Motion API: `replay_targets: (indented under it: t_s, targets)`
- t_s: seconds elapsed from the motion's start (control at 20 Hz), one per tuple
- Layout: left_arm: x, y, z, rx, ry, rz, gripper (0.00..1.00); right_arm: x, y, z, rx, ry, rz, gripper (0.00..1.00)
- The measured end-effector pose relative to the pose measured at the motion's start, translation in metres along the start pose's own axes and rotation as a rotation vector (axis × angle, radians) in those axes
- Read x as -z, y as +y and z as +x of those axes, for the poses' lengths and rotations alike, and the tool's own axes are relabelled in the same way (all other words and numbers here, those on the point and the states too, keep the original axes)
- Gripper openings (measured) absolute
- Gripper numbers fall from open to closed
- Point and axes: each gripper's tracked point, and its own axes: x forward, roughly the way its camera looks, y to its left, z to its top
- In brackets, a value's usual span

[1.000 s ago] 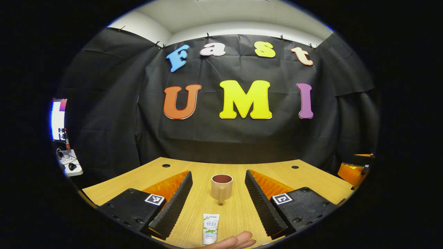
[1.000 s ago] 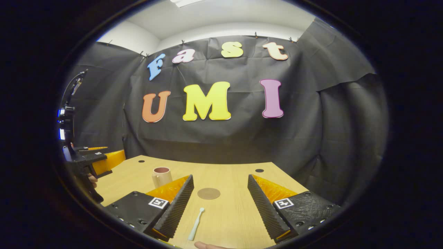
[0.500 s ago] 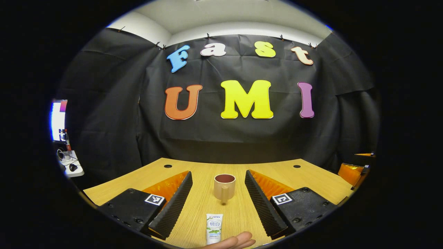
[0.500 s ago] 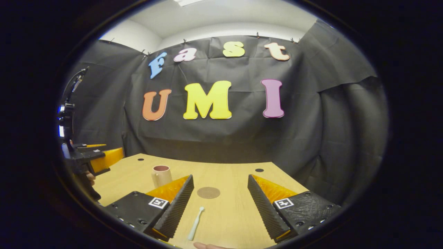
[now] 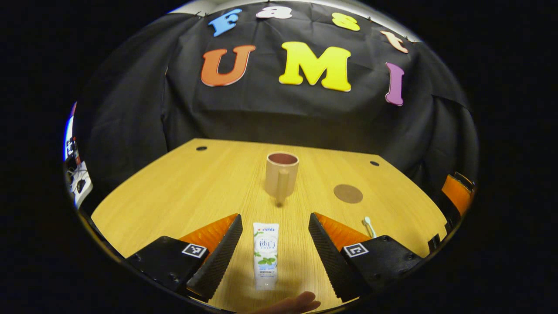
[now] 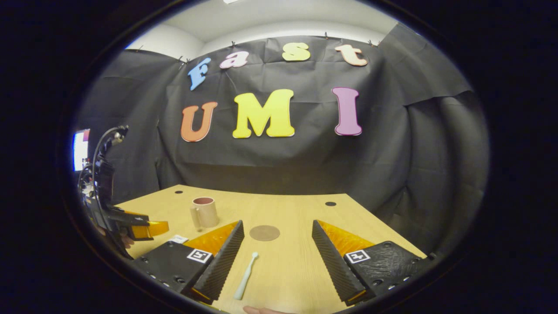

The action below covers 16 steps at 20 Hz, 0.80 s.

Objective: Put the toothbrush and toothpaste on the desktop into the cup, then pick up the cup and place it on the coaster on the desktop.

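Seeing toothpaste [image 5: 266, 256] flat on worktop [image 5: 183, 192] between my wide-open left tool [image 5: 274, 244], untouched; toothbrush [image 6: 245, 276] between spread right tool [image 6: 277, 261]; cup [image 5: 281, 174] upright, coaster [image 5: 348, 193] beside.

From the left gripper view, I get just the toothbrush [image 5: 368, 225] head past my own finger [image 5: 338, 255]; right gripper view, the toothpaste [image 6: 178, 239] is a corner beside the cup [image 6: 205, 212].

We see the white toothpaste [image 5: 266, 256] and toothbrush [image 6: 245, 276] lying flat, the beige cup [image 5: 281, 174] upright, and the brown coaster [image 5: 348, 193] bare.
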Motion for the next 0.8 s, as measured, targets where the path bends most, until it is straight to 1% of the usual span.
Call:
replay_targets:
  t_s: [0.1,0.2,0.35,0.4,0.5,0.6,0.7,0.75,0.8]
  targets:
    - [0.027,0.004,0.003,-0.003,0.109,-0.028,0.98,0.005,-0.002,0.004,0.004,0.014,0.010,0.96]
    - [0.034,0.007,0.003,0.000,0.164,-0.052,0.98,0.012,0.000,0.007,-0.003,0.037,0.022,0.96]
    - [0.046,0.013,0.010,-0.031,0.205,-0.021,0.98,0.016,-0.001,0.010,-0.001,0.058,0.027,0.96]
    - [0.051,0.016,0.010,-0.045,0.219,-0.004,0.98,0.017,0.000,0.011,0.000,0.062,0.025,0.95]
    - [0.060,0.020,0.012,-0.054,0.240,0.004,0.95,0.021,0.002,0.013,-0.005,0.072,0.021,0.95]
    - [0.055,0.020,0.011,-0.048,0.228,0.020,0.91,0.024,0.005,0.014,-0.015,0.080,0.017,0.95]
    - [0.054,0.016,0.015,-0.030,0.218,0.043,0.80,0.027,0.007,0.016,-0.017,0.086,0.008,0.95]
    - [0.056,0.015,0.017,-0.021,0.219,0.049,0.72,0.030,0.007,0.017,-0.016,0.089,0.004,0.95]
    - [0.059,0.014,0.017,-0.013,0.222,0.052,0.55,0.030,0.007,0.018,-0.016,0.090,0.003,0.95]
